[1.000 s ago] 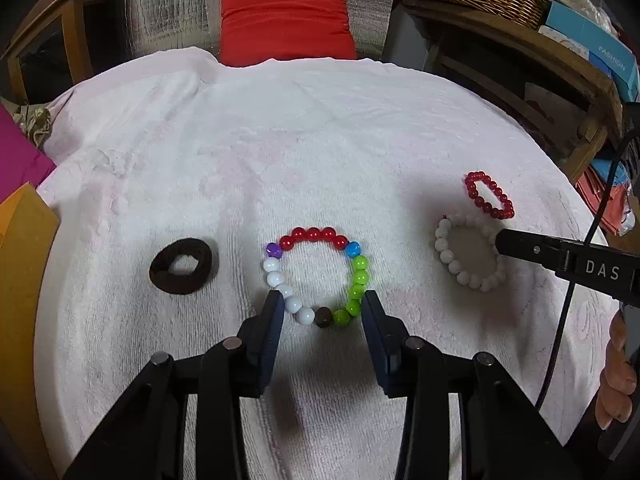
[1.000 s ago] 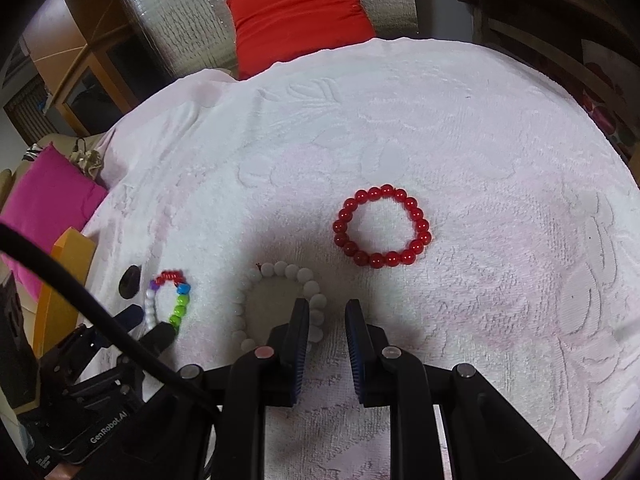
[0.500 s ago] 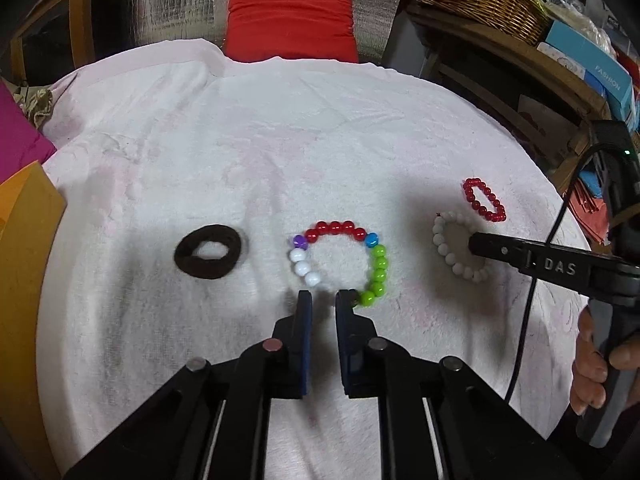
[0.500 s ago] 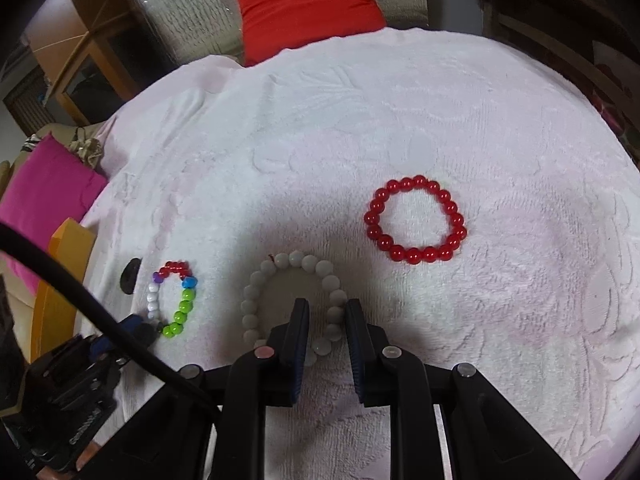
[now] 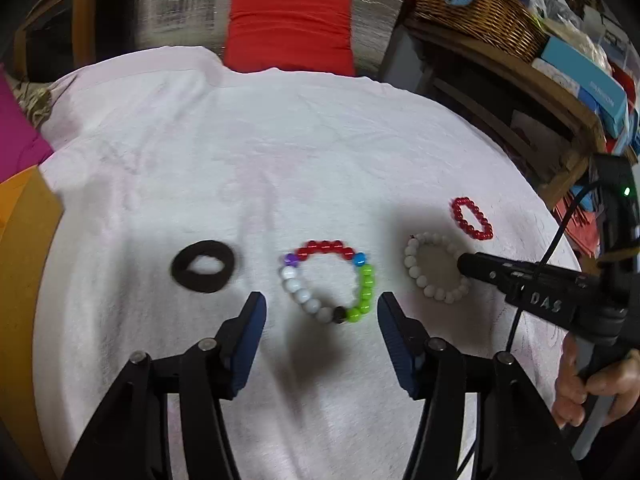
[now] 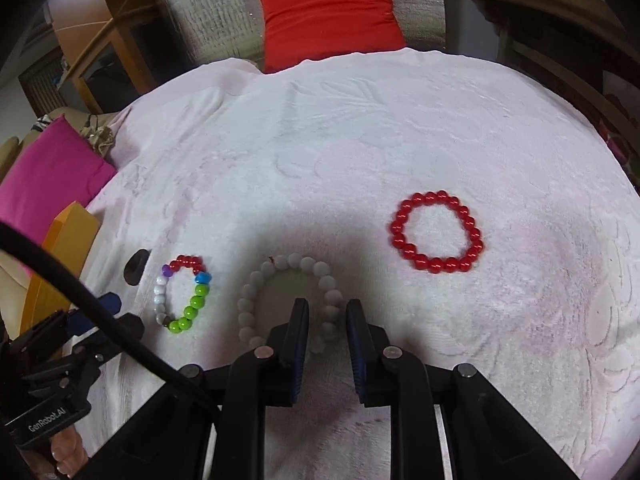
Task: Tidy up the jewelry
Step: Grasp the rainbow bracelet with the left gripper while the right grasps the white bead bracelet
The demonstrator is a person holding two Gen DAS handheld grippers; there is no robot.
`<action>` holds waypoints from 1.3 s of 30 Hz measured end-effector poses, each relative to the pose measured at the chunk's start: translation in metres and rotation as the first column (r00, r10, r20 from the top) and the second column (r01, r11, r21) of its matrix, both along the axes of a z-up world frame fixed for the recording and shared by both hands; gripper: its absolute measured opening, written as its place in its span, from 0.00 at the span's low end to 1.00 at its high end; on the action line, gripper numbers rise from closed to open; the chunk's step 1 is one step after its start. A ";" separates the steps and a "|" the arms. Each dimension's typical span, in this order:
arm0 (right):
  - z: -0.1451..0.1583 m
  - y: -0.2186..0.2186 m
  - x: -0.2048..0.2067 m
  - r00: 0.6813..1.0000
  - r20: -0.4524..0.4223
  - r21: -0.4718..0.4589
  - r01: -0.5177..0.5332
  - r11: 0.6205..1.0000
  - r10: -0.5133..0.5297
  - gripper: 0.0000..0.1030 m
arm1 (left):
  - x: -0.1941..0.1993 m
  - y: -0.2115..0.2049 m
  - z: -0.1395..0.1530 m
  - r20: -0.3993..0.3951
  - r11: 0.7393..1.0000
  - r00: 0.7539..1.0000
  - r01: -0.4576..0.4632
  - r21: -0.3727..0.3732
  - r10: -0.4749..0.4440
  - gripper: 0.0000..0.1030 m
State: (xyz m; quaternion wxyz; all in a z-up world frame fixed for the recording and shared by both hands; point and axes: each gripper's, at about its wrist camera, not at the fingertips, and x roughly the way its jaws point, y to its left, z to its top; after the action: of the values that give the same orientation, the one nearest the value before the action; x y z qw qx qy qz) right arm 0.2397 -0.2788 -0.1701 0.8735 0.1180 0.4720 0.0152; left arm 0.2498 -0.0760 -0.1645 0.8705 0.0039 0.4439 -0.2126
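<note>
A multicoloured bead bracelet [image 5: 328, 280] lies flat on the white cloth [image 5: 300, 152]. My left gripper [image 5: 320, 312] is open and empty, its fingers either side of the bracelet's near edge. A white bead bracelet [image 6: 292, 300] lies to its right, and a red bead bracelet [image 6: 436, 232] further right. My right gripper [image 6: 327, 320] is narrowly closed around the near right side of the white bracelet; its beads sit between the fingers. A black hair tie [image 5: 202, 266] lies left of the multicoloured bracelet.
A red cushion [image 5: 288, 28] stands behind the table. A pink cushion [image 6: 44, 172] and an orange box [image 5: 20, 248] sit at the left edge. A wooden shelf with a wicker basket [image 5: 480, 12] stands at the back right.
My left gripper was shut on the multicoloured bracelet half a second ago; it has opened wide and the bracelet lies free. My right gripper has moved left along the white bracelet, still nearly closed.
</note>
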 end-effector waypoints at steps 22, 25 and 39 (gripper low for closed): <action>0.003 -0.006 0.003 0.999 -0.011 0.025 0.041 0.999 -0.041 0.53 | 0.002 -0.008 -0.014 -0.010 0.997 0.997 0.074 0.008 -0.074 0.09; -0.001 0.002 0.007 0.999 -0.011 -0.013 0.041 0.999 -0.041 0.53 | -0.002 -0.001 -0.011 -0.016 0.997 0.997 0.081 -0.001 -0.081 0.09; 0.004 0.014 0.004 0.998 0.069 -0.115 0.013 0.993 -0.005 0.12 | -0.009 0.036 0.000 -0.002 0.997 0.998 0.067 -0.027 -0.067 0.09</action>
State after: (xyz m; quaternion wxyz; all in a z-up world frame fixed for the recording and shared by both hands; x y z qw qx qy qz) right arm 0.2435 -0.2652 -0.1662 0.8947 0.0690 0.4411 -0.0120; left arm 0.2410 -0.0403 -0.1647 0.8623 0.0071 0.4417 -0.2477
